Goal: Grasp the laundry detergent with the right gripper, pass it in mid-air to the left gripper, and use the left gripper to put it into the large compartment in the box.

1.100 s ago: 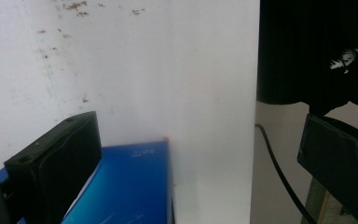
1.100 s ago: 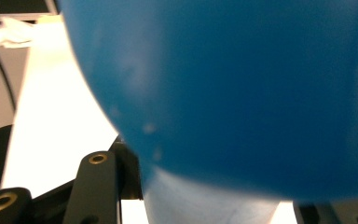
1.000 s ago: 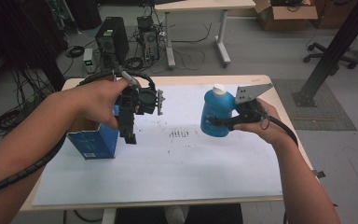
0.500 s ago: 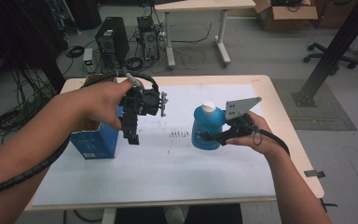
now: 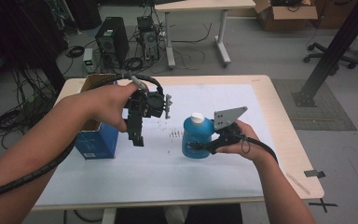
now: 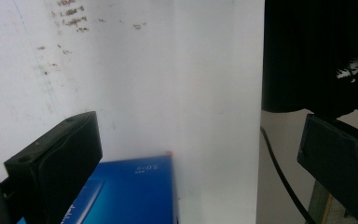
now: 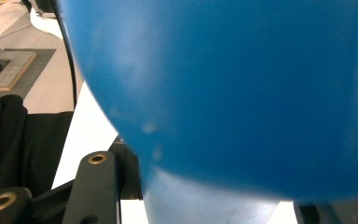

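A blue bottle (image 5: 196,137) with a white cap stands upright at the middle of the white sheet, and my right gripper (image 5: 195,145) is shut on its lower body from the right. In the right gripper view the bottle (image 7: 223,93) sits close up between the black jaws. I cannot tell whether its base touches the sheet. My left gripper (image 5: 138,138) hangs open, jaws pointing down, just right of a blue box (image 5: 95,140) with an open top. In the left gripper view that gripper (image 6: 198,163) has nothing between its wide jaws, and the box's corner (image 6: 130,191) lies below.
The white sheet (image 5: 168,172) covers most of the wooden table (image 5: 284,121) and carries small dark marks near its middle. A thick cable runs along the left forearm. On the floor behind are computers, cables, a second table and a cardboard box.
My right gripper has carried the blue bottle leftward and down, closer to the sheet's middle. The left gripper has stayed beside the blue box.
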